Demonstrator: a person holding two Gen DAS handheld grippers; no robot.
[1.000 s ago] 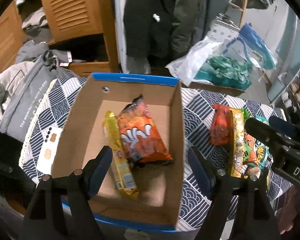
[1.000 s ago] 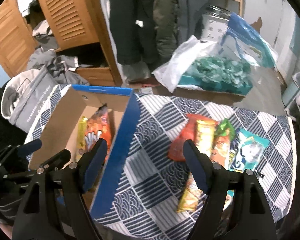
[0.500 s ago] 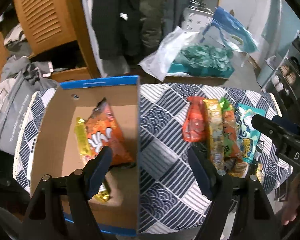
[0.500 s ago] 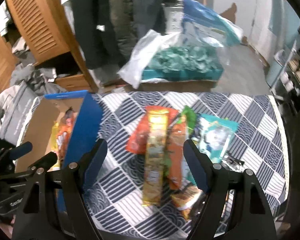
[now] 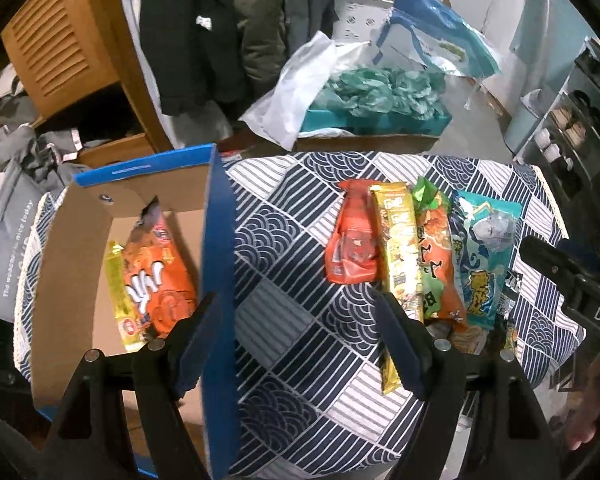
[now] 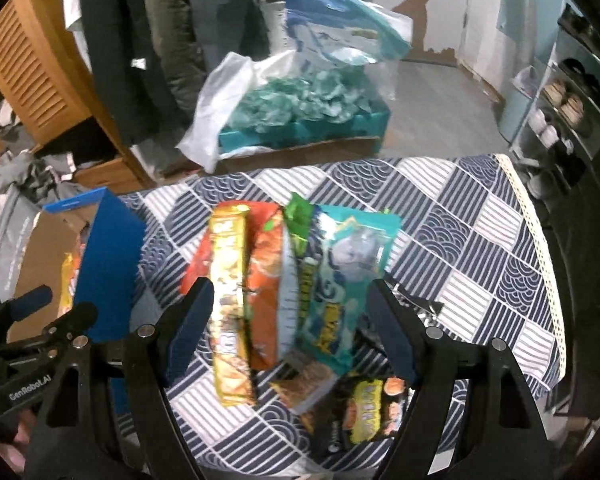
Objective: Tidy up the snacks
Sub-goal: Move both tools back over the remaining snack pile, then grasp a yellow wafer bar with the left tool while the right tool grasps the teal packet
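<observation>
Centrally, the right gripper (image 6: 288,324) stands wide and empty, poised above a fanned pile of snack packets on the bench (image 6: 460,240); its fingers (image 6: 190,324) bracket the yellow packet (image 6: 230,300), the orange-and-green packet (image 6: 266,280) and the teal packet (image 6: 348,268); a red packet (image 6: 196,264) lies under the yellow one, and a tan packet (image 6: 306,380) and a dark packet (image 6: 364,408) lie nearest the camera. The left gripper (image 5: 296,336) is likewise wide and holds nothing; it hangs over bare patterned cloth between the pile and the cardboard box (image 5: 220,280), whose blue-faced wall stands just beside its left finger. Inside the box lie an orange bag (image 5: 160,276) and a slim yellow pack (image 5: 120,292), side by side and touching. Step in hand, as judged: reaching for the next packet, with two already boxed and about six left. The next move calls for a descent onto a single packet, probably the yellow one on top, and a closing that does not drag its overlapping neighbours. Legible writing: "GenRobot.AI" on the left gripper body in the right wrist view; "DAS", cut off, on the right gripper body in the left wrist view; a grey garment (image 5: 4,248) beside the bench bears a partly readable line ending "nice today"; packet print is too blurred to read.
</observation>
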